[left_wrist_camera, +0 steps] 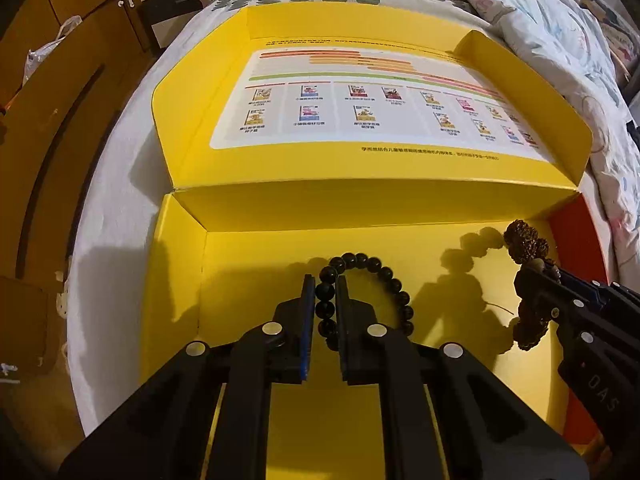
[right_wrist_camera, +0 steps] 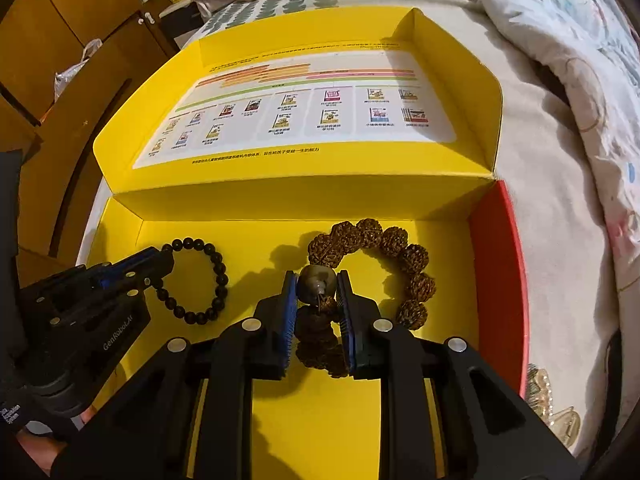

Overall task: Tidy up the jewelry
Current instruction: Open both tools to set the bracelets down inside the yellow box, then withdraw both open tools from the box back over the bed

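A black bead bracelet [left_wrist_camera: 384,276] hangs inside the open yellow box [left_wrist_camera: 240,280]; my left gripper [left_wrist_camera: 325,280] is shut on its left side. The bracelet [right_wrist_camera: 212,268] and the left gripper [right_wrist_camera: 166,262] also show in the right wrist view. A brown rough-bead bracelet [right_wrist_camera: 404,256] with one large smooth grey bead [right_wrist_camera: 318,282] is inside the same box [right_wrist_camera: 440,320]. My right gripper [right_wrist_camera: 317,280] is shut on it at the grey bead. The brown bracelet [left_wrist_camera: 524,244] and right gripper [left_wrist_camera: 536,276] show at the right of the left wrist view.
The box lid [left_wrist_camera: 360,108] lies open beyond, with a printed chart inside. The box has a red outer wall [right_wrist_camera: 500,280] on the right. It sits on a bed with a floral quilt [right_wrist_camera: 560,80]. Gold-coloured jewelry [right_wrist_camera: 548,400] lies on the bed right of the box. Wooden cabinets [left_wrist_camera: 60,100] stand left.
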Motion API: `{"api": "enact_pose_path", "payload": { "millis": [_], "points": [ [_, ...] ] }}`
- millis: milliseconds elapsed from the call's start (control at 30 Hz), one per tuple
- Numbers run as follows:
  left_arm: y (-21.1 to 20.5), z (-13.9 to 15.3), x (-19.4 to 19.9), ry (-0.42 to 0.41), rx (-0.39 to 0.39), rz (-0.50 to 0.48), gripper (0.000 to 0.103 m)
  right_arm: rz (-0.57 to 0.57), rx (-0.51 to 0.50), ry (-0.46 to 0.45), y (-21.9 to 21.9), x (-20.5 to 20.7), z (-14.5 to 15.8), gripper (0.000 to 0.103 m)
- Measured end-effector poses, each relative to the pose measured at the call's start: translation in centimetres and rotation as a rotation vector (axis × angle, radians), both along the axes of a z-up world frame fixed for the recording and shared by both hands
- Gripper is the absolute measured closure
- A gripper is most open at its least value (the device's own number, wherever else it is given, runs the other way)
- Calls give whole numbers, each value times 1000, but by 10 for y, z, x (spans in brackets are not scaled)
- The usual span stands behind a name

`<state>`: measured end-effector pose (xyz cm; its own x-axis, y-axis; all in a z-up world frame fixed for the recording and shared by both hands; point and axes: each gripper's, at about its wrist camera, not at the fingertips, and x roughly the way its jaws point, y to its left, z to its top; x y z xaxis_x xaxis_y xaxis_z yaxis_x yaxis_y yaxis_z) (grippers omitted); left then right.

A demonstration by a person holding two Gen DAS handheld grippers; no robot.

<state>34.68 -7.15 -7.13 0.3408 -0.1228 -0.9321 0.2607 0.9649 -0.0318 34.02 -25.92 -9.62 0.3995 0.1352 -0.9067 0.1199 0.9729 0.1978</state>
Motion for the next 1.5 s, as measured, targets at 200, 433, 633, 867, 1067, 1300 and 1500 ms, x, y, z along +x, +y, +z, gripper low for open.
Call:
{"api": "enact_pose_path", "payload": {
  "millis": [200, 433, 633, 867, 1067, 1300, 1500],
  "points": [
    [-1, 7, -3, -44, 11, 2, 70, -22, -10, -36, -5, -6, 8, 79],
    [3, 31, -28, -132, 24, 6, 70, -33, -50, -108, -4, -30, 38, 79],
    [11, 66, -87, -298, 50, 17, 70, -29, -72, -187, 1, -68, 78, 79],
    [24, 99, -157, -413, 55, 45, 59, -22, -97, -258, 10, -129, 122, 79],
    [34, 126, -212, -519, 30, 60, 52, -23, -107, -293, 14, -181, 139, 78],
    [44, 128, -255, -583, 20, 75, 51, -47, -97, -305, 17, -230, 140, 77],
    [46, 118, -274, -601, 33, 76, 51, -66, -144, -282, 29, -260, 151, 75]
  ]
}}
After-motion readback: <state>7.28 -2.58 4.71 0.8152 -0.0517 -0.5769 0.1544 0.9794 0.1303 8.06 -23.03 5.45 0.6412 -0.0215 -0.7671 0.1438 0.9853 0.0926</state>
